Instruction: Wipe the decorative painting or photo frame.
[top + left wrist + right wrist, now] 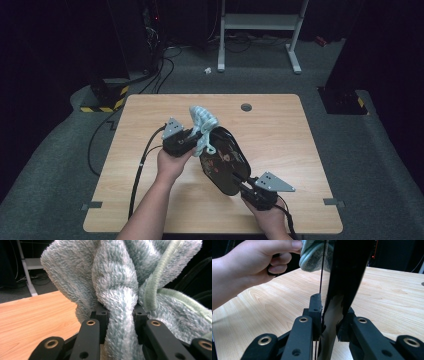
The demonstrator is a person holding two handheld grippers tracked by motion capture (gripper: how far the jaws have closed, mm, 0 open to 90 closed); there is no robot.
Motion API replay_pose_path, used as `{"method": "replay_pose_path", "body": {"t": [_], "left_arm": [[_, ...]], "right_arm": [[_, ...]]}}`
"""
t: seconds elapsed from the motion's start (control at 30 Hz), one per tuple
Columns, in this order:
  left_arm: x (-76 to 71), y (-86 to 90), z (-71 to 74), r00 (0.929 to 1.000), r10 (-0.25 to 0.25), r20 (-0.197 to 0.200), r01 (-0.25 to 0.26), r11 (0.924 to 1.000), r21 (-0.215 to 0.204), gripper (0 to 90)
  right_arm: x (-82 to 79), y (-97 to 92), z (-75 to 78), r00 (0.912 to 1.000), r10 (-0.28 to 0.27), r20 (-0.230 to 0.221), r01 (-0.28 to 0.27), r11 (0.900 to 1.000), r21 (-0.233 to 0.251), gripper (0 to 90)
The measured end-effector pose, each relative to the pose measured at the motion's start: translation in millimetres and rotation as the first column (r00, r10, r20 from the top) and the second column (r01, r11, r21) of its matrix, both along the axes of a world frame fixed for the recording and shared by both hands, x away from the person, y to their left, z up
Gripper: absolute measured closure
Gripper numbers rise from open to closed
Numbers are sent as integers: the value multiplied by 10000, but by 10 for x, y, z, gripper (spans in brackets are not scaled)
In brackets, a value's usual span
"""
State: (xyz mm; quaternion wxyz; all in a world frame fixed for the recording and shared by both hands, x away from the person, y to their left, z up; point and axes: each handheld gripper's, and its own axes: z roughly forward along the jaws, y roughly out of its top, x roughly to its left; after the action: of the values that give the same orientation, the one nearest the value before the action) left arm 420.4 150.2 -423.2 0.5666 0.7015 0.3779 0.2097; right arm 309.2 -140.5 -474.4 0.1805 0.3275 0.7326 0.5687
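A fluffy pale-blue cloth (204, 122) is bunched against the upper edge of a glossy black oval tray (223, 160) held tilted above the table. My left gripper (196, 137) is shut on the cloth; in the left gripper view a thick fold of cloth (120, 322) is squeezed between both jaws of the left gripper (121, 313). My right gripper (243, 183) is shut on the tray's near rim. In the right gripper view the tray (344, 277) stands edge-on between the pads of the right gripper (331, 315), with the cloth (314, 255) and the person's left hand (254, 262) beyond.
The wooden table (280, 135) has a round cable hole (246, 107) near its far edge. Black cables (140, 170) trail from the left gripper over the table's left side. A white metal frame (260, 30) stands on the grey floor behind the table.
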Motion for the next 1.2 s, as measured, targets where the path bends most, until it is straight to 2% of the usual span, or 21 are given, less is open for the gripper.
{"method": "replay_pose_path", "body": {"t": [0.1,0.17,0.2,0.23,0.27,0.3,0.33,0.4,0.47,0.53,0.67,0.73,0.77,0.8,0.83,0.9,0.93,1.0,1.13,1.17,1.2], "left_arm": [[-24,-1,43,9999,-53,122,53,10000,59,738],[-60,-27,119,9994,-145,329,142,9999,77,737],[-105,-62,223,9978,-237,620,236,9997,17,737],[-105,-62,223,9978,-237,620,236,9997,17,737],[-152,-98,339,9952,-306,927,310,9995,-28,737],[-152,-98,339,9952,-306,927,310,9995,-28,737],[-201,-137,455,9914,-420,1238,436,9990,-108,737],[-227,-160,511,9892,-503,1375,533,9984,-183,736],[-289,-229,631,9826,-758,1698,809,9964,-234,736],[-374,-357,749,9722,-1161,2035,1195,9928,-42,733],[-426,-487,800,9636,-1283,2344,1227,9917,384,731],[-344,-467,738,9706,-1170,2102,1147,9931,231,731],[-344,-467,738,9706,-1170,2102,1147,9931,231,731],[-259,-379,668,9776,-986,1861,1038,9944,-181,732],[-259,-379,668,9776,-986,1861,1038,9944,-181,733],[-173,-272,582,9863,-781,1451,846,9957,-390,735],[-115,-210,500,9917,-727,1059,776,9960,-433,736],[-87,-180,445,9937,-694,878,724,9968,-325,736],[33,-79,139,9986,-536,44,535,9986,35,738],[43,-49,82,9990,-438,4,438,9990,29,738],[58,40,-53,9996,-212,-177,208,9995,-230,739]], "right_arm": [[5,2,2,10000,53,5,-53,10000,-5,773],[11,-2,3,10000,68,-6,-68,10000,3,773],[10,1,5,10000,71,1,-71,10000,-13,773],[10,1,5,10000,71,1,-71,10000,-13,773],[9,1,6,10000,60,-5,-60,10000,-24,773],[9,1,6,10000,60,-5,-60,10000,-24,773],[10,1,5,10000,65,-7,-65,10000,-10,773],[11,2,5,10000,66,-1,-66,10000,-6,773],[12,3,4,10000,69,1,-69,10000,-7,773],[13,10,4,10000,75,9,-75,10000,-2,773],[11,15,4,10000,86,26,-86,10000,-30,773],[14,12,3,10000,75,31,-74,10000,-35,772],[14,12,3,10000,75,31,-74,10000,-35,772],[13,11,3,10000,50,30,-49,10000,-42,771],[13,11,3,10000,50,30,-49,10000,-42,771],[12,10,2,10000,60,34,-60,10000,-43,772],[10,13,1,10000,78,55,-77,10000,-50,772],[11,12,0,9999,85,67,-84,10000,-52,772],[11,12,-1,10000,76,60,-76,10000,-52,772],[11,13,-1,10000,64,69,-64,10000,-60,772],[10,14,0,9999,71,73,-70,10000,-66,773]]}}
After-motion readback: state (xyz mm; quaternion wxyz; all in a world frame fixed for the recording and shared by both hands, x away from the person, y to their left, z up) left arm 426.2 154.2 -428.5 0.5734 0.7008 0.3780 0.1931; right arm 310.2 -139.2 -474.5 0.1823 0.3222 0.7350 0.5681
